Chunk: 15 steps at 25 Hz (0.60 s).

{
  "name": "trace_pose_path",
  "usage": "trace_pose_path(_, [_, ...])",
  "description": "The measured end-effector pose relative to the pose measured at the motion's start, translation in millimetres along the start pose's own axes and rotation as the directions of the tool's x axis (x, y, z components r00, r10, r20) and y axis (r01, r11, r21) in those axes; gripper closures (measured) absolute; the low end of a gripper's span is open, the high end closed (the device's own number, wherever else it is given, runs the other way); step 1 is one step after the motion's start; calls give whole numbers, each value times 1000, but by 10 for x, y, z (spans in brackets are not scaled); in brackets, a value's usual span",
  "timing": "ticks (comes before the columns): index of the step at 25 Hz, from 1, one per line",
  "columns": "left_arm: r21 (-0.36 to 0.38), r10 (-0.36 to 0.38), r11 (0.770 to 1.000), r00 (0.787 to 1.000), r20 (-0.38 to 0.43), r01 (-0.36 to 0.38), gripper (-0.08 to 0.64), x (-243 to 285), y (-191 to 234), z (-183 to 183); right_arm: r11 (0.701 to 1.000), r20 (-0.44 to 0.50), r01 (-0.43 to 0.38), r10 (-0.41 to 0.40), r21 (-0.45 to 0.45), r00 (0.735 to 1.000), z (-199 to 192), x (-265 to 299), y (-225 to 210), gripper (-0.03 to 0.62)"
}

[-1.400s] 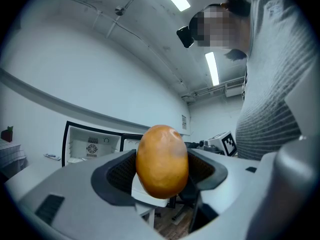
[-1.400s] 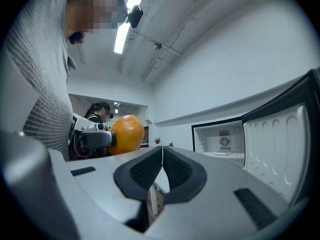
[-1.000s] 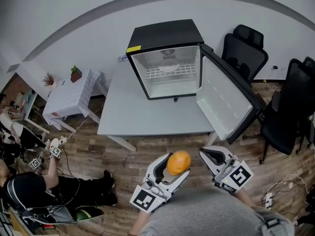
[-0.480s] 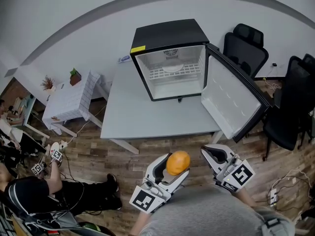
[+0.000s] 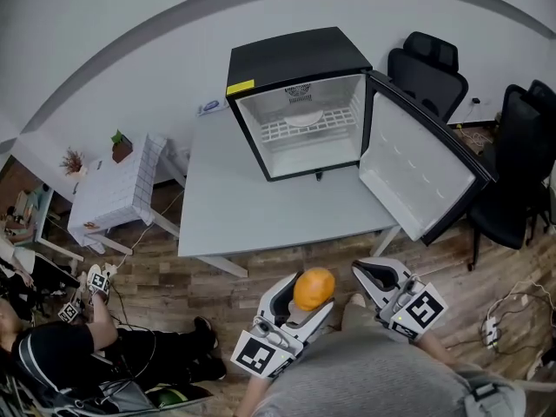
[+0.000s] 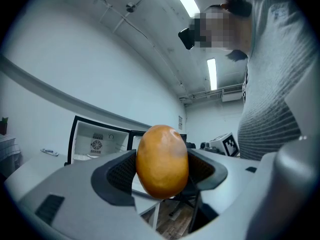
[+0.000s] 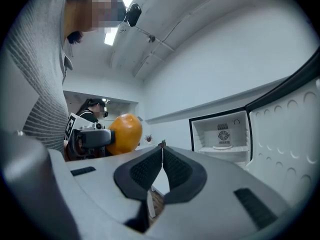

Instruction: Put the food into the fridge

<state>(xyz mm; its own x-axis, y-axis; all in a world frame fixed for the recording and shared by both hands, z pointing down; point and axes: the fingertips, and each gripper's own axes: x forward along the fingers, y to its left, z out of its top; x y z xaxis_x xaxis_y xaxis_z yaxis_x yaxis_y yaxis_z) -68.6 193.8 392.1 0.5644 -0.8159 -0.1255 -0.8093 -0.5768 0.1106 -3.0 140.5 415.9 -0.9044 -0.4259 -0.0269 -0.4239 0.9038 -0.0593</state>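
Bearing the set-up, a grey desk [image 5: 234, 207] carries the black fridge [image 5: 295, 55] at its far side. The fridge's door [image 5: 417, 176] is swung wide to the right, showing the white interior and a wire shelf [image 5: 304, 127]. Black office chairs [image 5: 424, 69] stand beside that door, and a small white side table [image 5: 113, 181] sits well apart on the left. Left gripper [image 5: 304, 302]: jaws clenched on an orange fruit [image 5: 314, 287], held near the person's body, short of the desk. Right gripper [image 5: 375, 274]: jaws pressed together, nothing between. Step, as judged: carrying the fruit, not yet stowed. The next move calls for a reach across the desk into the open compartment, then release. The desk path looks unobstructed; the door's edge lies just to the right.
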Motion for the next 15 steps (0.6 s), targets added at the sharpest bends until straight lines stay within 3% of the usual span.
trace_pose_path(5, [-27, -7, 1000, 1000, -24, 7, 247, 143, 276, -119, 1000, -19, 7, -7, -18, 1000, -42, 243, -226, 580])
trace_pose_path(15, [14, 17, 1000, 1000, -25, -17, 246, 887, 1121, -69, 998, -7, -3, 2, -56, 1000, -24, 973, -1014, 580])
